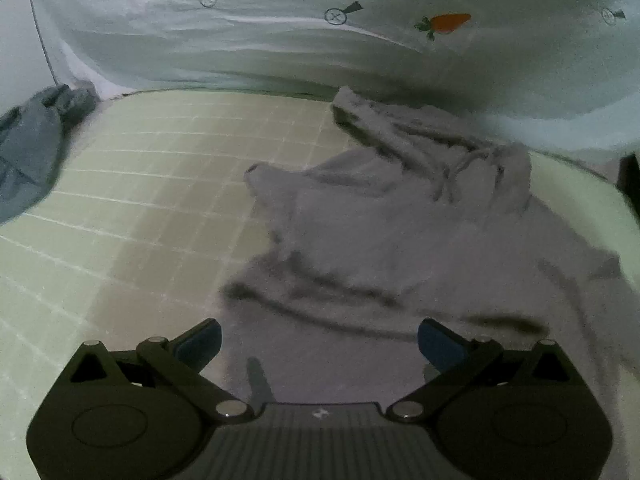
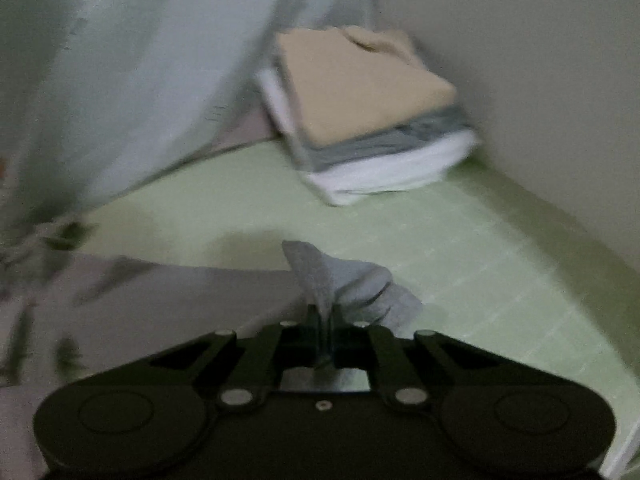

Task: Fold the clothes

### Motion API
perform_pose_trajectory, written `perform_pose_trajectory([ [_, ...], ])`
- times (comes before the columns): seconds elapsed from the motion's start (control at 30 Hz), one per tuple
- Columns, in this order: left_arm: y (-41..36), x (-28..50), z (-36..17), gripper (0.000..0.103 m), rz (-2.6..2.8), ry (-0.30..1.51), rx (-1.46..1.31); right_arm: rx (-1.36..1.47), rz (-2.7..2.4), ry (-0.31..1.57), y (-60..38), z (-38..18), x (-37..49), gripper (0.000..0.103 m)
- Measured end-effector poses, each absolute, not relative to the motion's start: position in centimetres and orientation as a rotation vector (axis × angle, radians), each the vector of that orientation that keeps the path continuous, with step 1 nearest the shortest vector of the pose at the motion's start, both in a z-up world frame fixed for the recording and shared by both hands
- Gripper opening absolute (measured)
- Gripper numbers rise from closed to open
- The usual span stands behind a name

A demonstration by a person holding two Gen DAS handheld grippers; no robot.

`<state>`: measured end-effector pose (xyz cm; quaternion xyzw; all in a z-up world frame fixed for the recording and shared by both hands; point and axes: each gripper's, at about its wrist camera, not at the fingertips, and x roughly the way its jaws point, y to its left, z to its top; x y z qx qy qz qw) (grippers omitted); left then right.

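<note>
A crumpled grey garment (image 1: 400, 220) lies spread over the green gridded cutting mat (image 1: 160, 168), bunched toward the far edge against a pale curtain with a carrot print (image 1: 280, 40). From the right wrist view, the right gripper (image 2: 326, 316) has its fingers pressed together on a raised corner of that grey cloth (image 2: 340, 280), which stands up in a peak above the jaws. The left gripper (image 1: 318, 340) hangs over the near hem with its fingers spread wide and nothing between them.

The likeliest trouble is a one-sided lift: with only one corner pinched, the fabric would probably drag and twist rather than spread flat. The pinch looks shallow, so the corner may slip out under the garment's weight. A wide swing could also knock the stack of folded clothes (image 2: 368, 120) in the corner.

The right view is blurred, so how much cloth is caught is unclear. The garment's type, sleeves and neckline cannot be made out. A bluish-grey cloth (image 1: 28, 152) at the left edge is cut off.
</note>
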<state>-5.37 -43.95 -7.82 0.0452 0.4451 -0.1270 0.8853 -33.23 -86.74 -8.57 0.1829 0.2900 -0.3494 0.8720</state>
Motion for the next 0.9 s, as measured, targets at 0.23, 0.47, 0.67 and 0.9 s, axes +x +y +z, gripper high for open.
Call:
perform_pose_trajectory([
  [0.23,-38.4,-7.4,-7.7,0.103,-0.268,0.952,0.113,0.351,-0.580,0.581,-78.4,-6.4,-29.8,0.005],
  [0.47,-30.9,-7.0,-7.2,0.103,-0.225,0.962,0.106,0.370,-0.447,0.562,-70.6,-4.7,-23.5,0.005],
  [0.67,-25.9,-5.3,-6.4,0.103,-0.201,0.949,0.099,0.520,-0.251,0.504,-61.9,-3.4,-16.2,0.005],
  [0.9,-25.2,-2.0,-5.8,0.103,-0.265,0.940,0.123,0.551,0.025,0.356,-52.4,0.7,-11.9,0.072],
])
